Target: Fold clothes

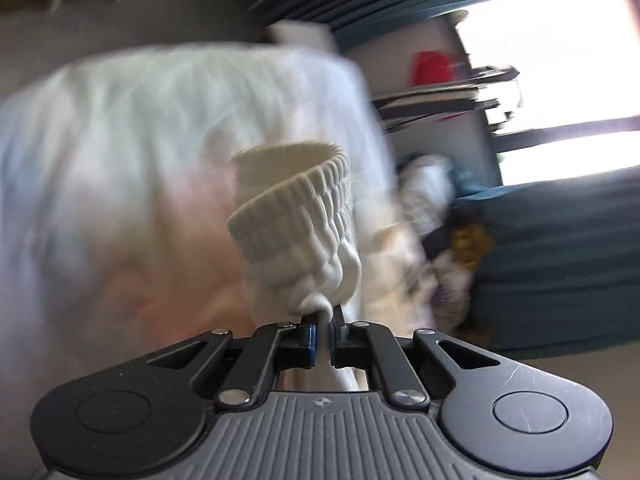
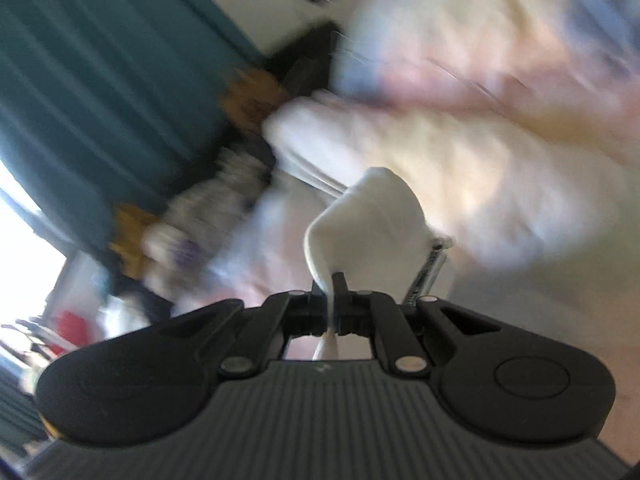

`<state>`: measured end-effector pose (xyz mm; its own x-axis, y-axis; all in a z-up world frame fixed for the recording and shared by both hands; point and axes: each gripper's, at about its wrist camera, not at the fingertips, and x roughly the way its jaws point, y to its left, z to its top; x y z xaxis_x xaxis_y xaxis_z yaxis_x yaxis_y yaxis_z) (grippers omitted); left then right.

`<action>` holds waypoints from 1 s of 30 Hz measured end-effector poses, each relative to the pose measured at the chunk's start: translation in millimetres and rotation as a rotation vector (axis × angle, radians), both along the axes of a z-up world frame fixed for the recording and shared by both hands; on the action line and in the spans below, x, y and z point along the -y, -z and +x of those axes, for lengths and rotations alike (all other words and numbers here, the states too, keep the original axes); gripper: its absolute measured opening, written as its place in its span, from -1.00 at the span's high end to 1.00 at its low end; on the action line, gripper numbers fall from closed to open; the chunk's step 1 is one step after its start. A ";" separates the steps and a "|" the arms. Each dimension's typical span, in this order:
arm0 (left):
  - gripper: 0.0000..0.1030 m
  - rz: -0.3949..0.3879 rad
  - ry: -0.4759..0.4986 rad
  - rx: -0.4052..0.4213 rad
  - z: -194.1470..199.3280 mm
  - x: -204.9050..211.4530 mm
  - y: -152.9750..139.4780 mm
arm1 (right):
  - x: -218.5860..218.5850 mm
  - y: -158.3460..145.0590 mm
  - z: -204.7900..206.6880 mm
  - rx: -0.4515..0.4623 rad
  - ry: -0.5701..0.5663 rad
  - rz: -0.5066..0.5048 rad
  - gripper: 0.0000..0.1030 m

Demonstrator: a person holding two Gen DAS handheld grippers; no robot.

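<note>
In the left wrist view, the left tool (image 1: 323, 314) is pinching a bunched bit of a white garment (image 1: 296, 216), just behind a ribbed cuff (image 1: 288, 196) that stands up in front of the camera; the rest of the white cloth spreads out blurred behind it, so the garment seems to hang lifted in the air. Off to the right lie a heap of other clothes (image 1: 432, 240) near a teal curtain (image 1: 560, 260), with a bright window (image 1: 560, 60) above. In the right wrist view, the right tool (image 2: 335, 286) is pressed together on a smooth folded edge of the same white garment (image 2: 368, 220), a zipper (image 2: 426, 272) showing just beside the fold. The pile of clothes (image 2: 208, 216) and the curtain (image 2: 100, 80) are smeared. Both views blur heavily, suggesting a fast swing. To do this well, I would keep both pinches firm, hold the two ends level and taut, and slow down before laying the cloth flat.
</note>
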<state>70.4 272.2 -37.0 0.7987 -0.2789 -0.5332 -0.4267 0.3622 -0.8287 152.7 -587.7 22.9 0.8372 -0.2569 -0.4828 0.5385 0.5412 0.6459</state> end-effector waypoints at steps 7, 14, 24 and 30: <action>0.90 -0.008 0.031 0.173 -26.9 -10.6 -3.6 | 13.0 -28.4 -81.8 0.284 -0.003 -0.069 0.89; 0.89 -0.034 0.068 -0.175 -81.2 -39.9 74.5 | 26.8 144.6 -149.6 -0.234 0.040 0.158 0.88; 0.37 0.014 0.140 -0.210 -86.7 -41.0 62.1 | 10.9 152.2 -162.1 -0.374 0.051 0.140 0.78; -0.19 0.391 0.236 -0.041 -115.5 -8.7 -1.8 | -11.9 97.3 -175.6 -0.431 0.073 0.005 -0.08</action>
<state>-45.2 280.9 -35.2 0.7133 -0.2217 -0.6648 -0.3250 0.7358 -0.5941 -22.9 -575.8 -74.5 0.5386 -0.3049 -0.7855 0.7961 0.4893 0.3560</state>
